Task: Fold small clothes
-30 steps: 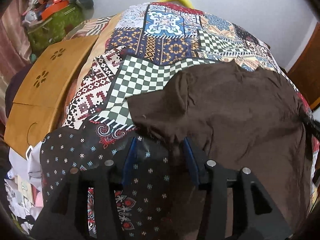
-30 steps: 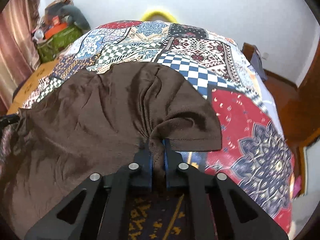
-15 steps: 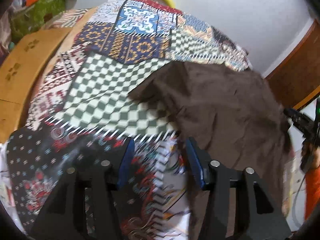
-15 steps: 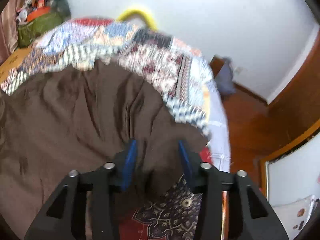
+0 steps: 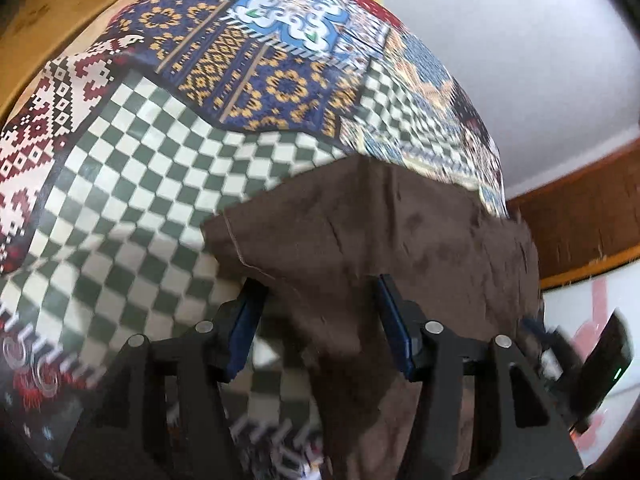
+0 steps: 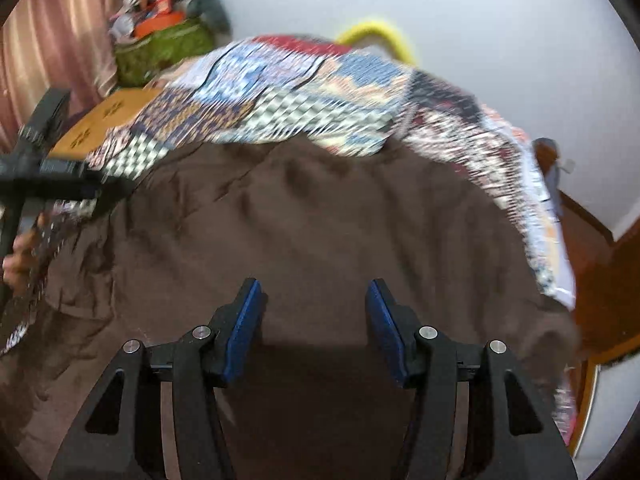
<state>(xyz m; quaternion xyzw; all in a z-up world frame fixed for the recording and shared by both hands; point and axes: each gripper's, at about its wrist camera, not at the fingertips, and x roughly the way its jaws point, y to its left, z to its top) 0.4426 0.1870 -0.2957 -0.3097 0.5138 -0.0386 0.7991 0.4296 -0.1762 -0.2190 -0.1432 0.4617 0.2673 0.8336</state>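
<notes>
A brown shirt (image 6: 312, 224) lies spread on the patchwork bedspread (image 5: 168, 152). In the left wrist view its near left corner (image 5: 360, 232) lies between and just ahead of my left gripper's (image 5: 318, 292) open blue-padded jaws; nothing is gripped. My right gripper (image 6: 312, 296) is open and empty, hovering over the middle of the shirt. The left gripper also shows at the left edge of the right wrist view (image 6: 52, 176), by the shirt's left side. Both views are motion-blurred.
A wooden board (image 6: 104, 120) lies along the bed's left side. A green bag with clutter (image 6: 164, 48) stands at the back left by a pink curtain. A yellow hoop (image 6: 376, 32) shows behind the bed. Wooden floor and door (image 6: 608, 280) are at the right.
My right gripper let go of the shirt's sleeve edge, opened, and moved over the shirt's middle. My left gripper moved forward and right from the dark bedspread patch to the shirt's left corner.
</notes>
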